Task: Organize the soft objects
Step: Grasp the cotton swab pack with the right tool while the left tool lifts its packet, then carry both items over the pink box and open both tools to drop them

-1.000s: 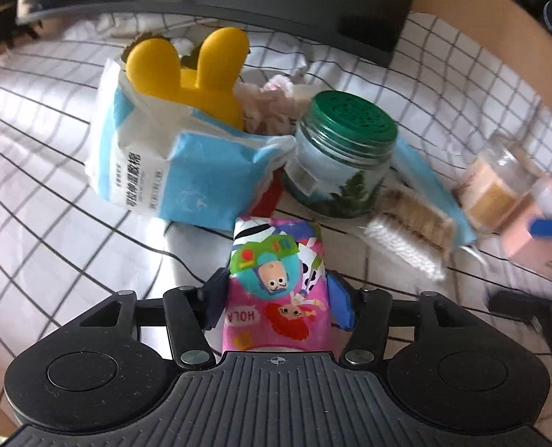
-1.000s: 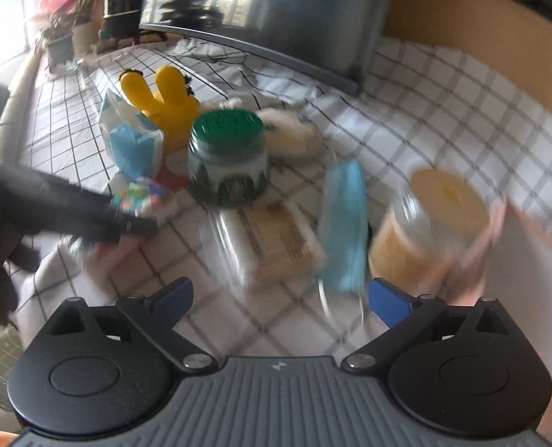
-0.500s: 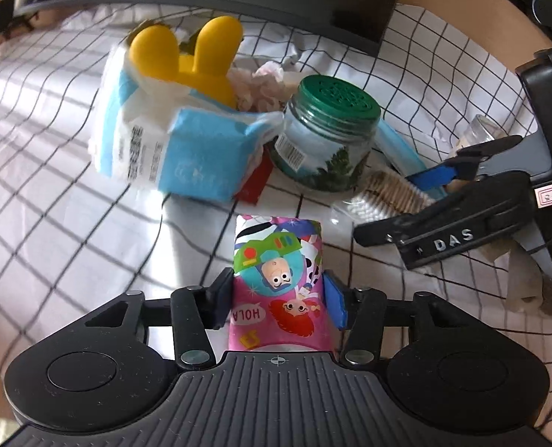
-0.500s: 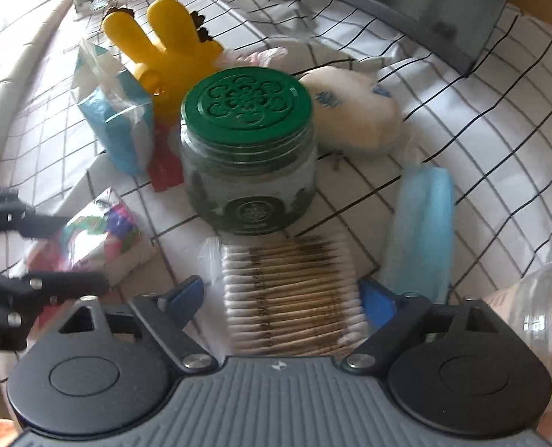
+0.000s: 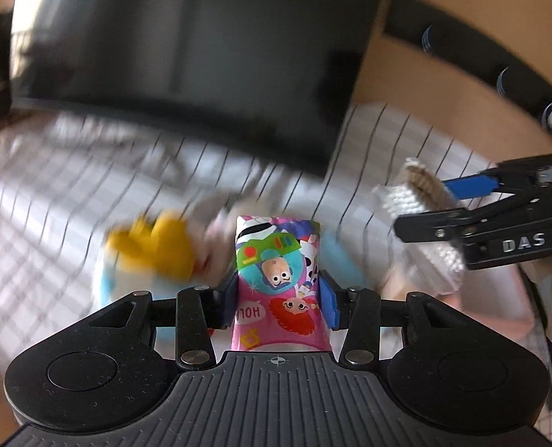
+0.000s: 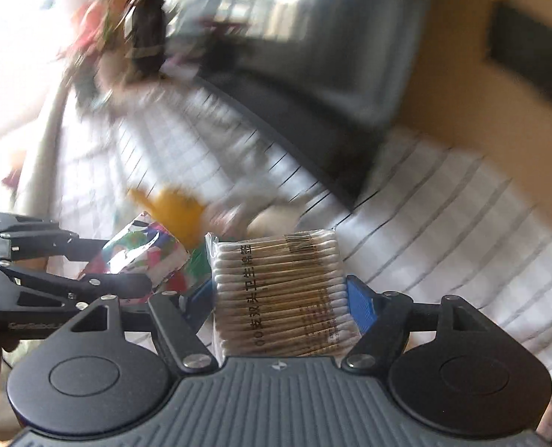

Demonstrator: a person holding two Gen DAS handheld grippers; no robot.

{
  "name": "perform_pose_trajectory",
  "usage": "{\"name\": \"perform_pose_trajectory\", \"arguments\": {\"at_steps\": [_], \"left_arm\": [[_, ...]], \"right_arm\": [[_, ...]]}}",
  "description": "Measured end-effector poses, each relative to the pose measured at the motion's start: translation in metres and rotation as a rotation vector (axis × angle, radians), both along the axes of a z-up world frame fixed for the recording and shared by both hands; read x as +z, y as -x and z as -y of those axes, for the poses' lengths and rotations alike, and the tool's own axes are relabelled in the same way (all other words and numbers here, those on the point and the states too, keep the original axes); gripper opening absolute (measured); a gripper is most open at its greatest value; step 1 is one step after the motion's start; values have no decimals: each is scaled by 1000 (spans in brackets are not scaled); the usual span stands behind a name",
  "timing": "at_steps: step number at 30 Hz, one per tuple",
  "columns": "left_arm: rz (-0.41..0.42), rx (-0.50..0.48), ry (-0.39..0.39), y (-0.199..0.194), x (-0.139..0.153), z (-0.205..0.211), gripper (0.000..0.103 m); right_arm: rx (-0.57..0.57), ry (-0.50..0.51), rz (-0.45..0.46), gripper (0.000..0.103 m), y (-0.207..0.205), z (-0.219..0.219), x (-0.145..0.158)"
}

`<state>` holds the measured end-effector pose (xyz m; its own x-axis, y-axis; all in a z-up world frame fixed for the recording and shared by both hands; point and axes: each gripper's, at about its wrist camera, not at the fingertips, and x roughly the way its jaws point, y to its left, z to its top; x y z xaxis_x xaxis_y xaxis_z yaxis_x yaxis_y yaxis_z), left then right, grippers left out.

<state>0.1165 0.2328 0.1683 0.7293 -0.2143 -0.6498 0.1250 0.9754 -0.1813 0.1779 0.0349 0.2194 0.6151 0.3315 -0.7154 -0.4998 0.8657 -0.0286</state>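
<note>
My left gripper (image 5: 276, 294) is shut on a pink cartoon-print tissue pack (image 5: 278, 272) and holds it above the checked cloth. My right gripper (image 6: 279, 298) is shut on a clear pack of cotton swabs (image 6: 279, 294), also lifted. In the left wrist view the right gripper (image 5: 462, 205) shows at the right with the swab pack (image 5: 414, 193). In the right wrist view the left gripper (image 6: 134, 272) with the tissue pack (image 6: 142, 257) shows at the left. Both views are blurred by motion.
A yellow rabbit-ear toy (image 5: 153, 246) on a blue and white pack lies blurred below on the checked tablecloth (image 5: 52, 186). A dark monitor (image 5: 186, 56) stands behind. A pink box (image 5: 492, 298) lies at the right. A wooden wall (image 6: 481, 93) rises at the back right.
My right gripper has shut on the swab pack and lifted it. Both grippers have risen and tilted up with their packs; the green-lidded jar has left both views.
</note>
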Motion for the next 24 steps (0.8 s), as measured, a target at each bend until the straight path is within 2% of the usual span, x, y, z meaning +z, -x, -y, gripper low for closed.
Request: {"name": "perform_pose_trajectory", "arguments": {"at_steps": [5,9,17,24], "left_arm": [[39,-51,3,-27,30,45,49],[58,-140,11,-39,37,87,49],[27,-283,21,-63,28,164,49],[-44,-405,59,-69,-3,216,49]], "right_arm": [[-186,-25,107,74,5,62,34],[-317,-12,173,74,22,110,36],[-520,-80,181,74,43,189,15],[-630,-142,141,74,39,226,-8]]}}
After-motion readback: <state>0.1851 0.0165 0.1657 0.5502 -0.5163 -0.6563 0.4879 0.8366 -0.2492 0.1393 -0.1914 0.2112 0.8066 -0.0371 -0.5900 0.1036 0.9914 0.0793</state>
